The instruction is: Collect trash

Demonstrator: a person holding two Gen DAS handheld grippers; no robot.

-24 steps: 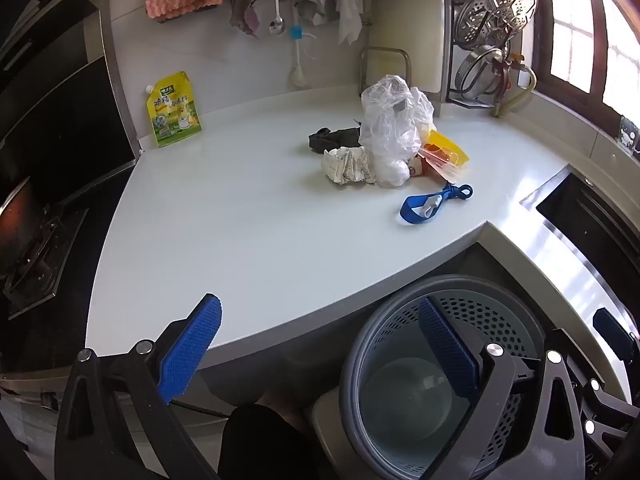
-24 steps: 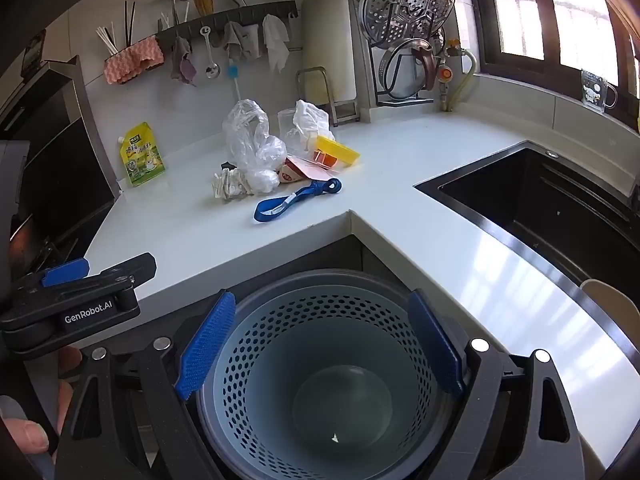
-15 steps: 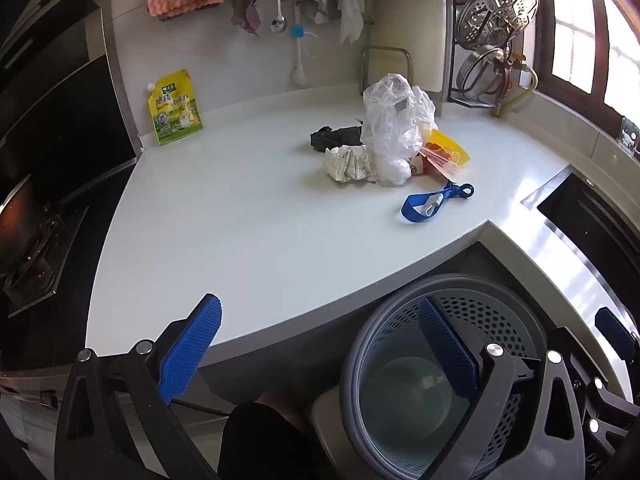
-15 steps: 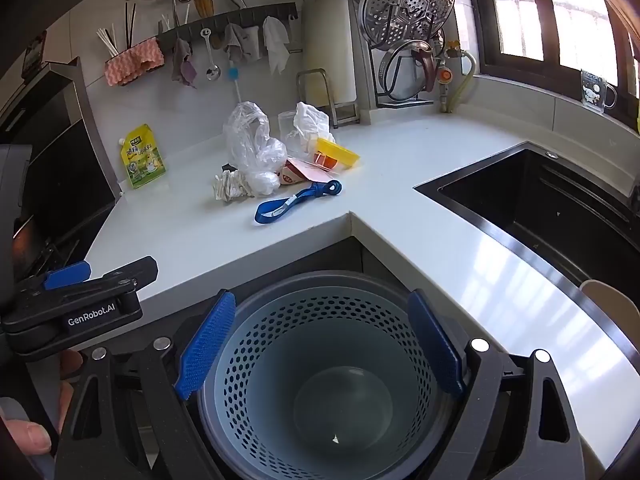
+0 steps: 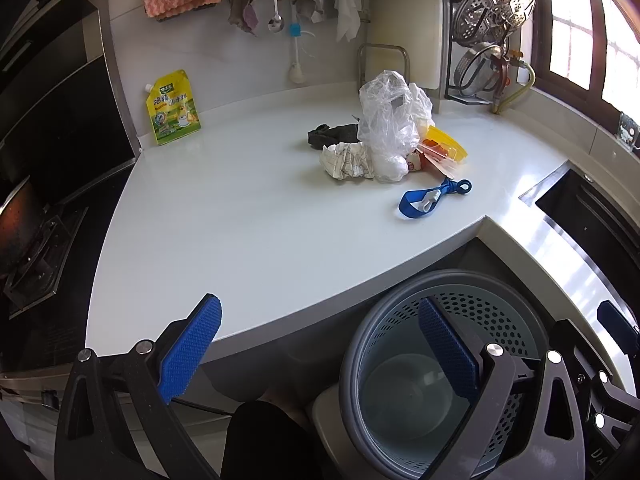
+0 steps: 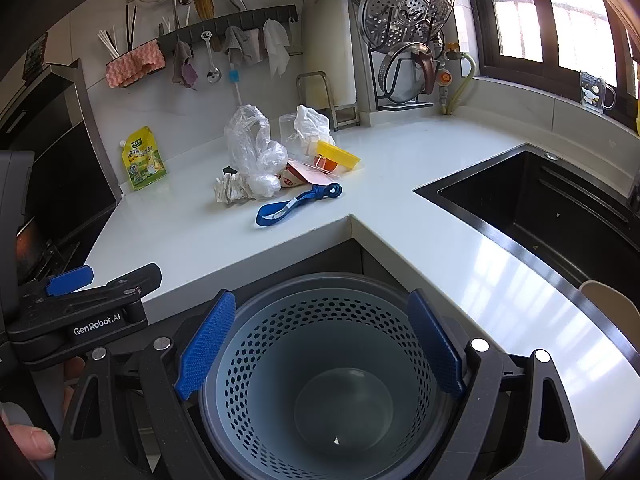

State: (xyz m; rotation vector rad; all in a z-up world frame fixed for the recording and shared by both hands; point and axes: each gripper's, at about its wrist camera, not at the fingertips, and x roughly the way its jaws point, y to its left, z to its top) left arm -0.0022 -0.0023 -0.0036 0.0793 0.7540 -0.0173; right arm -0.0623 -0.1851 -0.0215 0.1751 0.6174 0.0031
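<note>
Left tongs (image 5: pixel 320 350): your jaws stand spread wide, nothing between them, over the near edge of the surface (image 5: pixel 240 216).
Trash pile: near the back of the surface, a crumpled paper (image 5: pixel 346 162), a clear plastic bag (image 5: pixel 386 120) and a yellow container (image 5: pixel 446 146) touching; a blue strap (image 5: pixel 432 198) lies just in front.
Right tongs (image 6: pixel 318 350): yours gape open above the perforated bin (image 6: pixel 320 384), empty, below the surface edge.

A white counter (image 5: pixel 248 216) is holding a small heap of trash near its back; a clear plastic bag (image 5: pixel 386 120) is standing up in the heap, with crumpled paper (image 5: pixel 346 162) touching it. A blue strap (image 5: pixel 430 200) is lying just in front; a yellow pouch (image 5: pixel 173 107) is leaning on the wall, well apart.
</note>
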